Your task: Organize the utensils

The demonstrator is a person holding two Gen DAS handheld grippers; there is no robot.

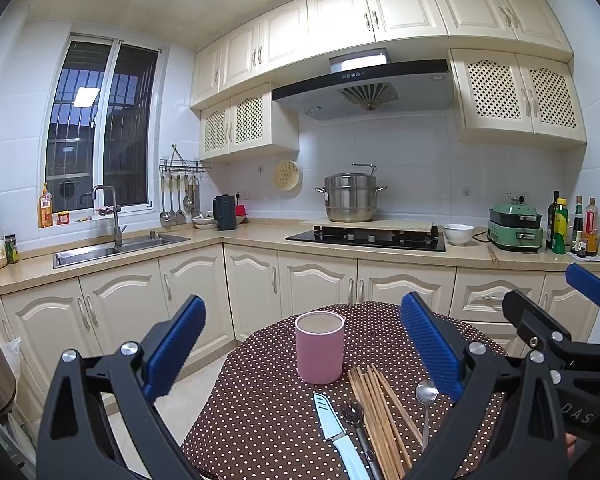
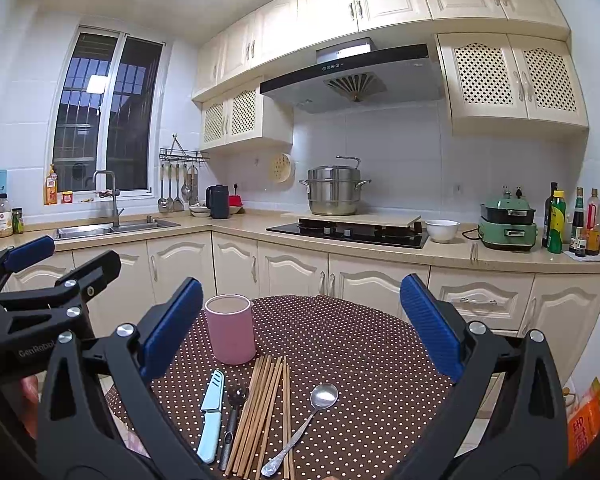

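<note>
A pink cup [image 1: 320,347] [image 2: 231,329] stands upright and looks empty on a round table with a brown polka-dot cloth [image 1: 268,408] [image 2: 364,352]. In front of it lie a light blue knife [image 1: 332,426] [image 2: 212,416], a dark spoon [image 1: 356,420] [image 2: 233,412], a bundle of wooden chopsticks [image 1: 374,412] [image 2: 262,408] and a silver spoon [image 1: 425,398] [image 2: 308,416]. My left gripper [image 1: 304,344] is open above the table's near edge. My right gripper [image 2: 300,328] is open beside it, to its right [image 1: 540,300].
Behind the table runs an L-shaped kitchen counter [image 1: 236,236] with a sink [image 1: 112,248], a gas hob [image 1: 364,236] with a steel pot [image 1: 350,196], a white bowl [image 1: 458,234], a green appliance [image 1: 514,226] and bottles [image 1: 572,224]. Cream cabinets stand below.
</note>
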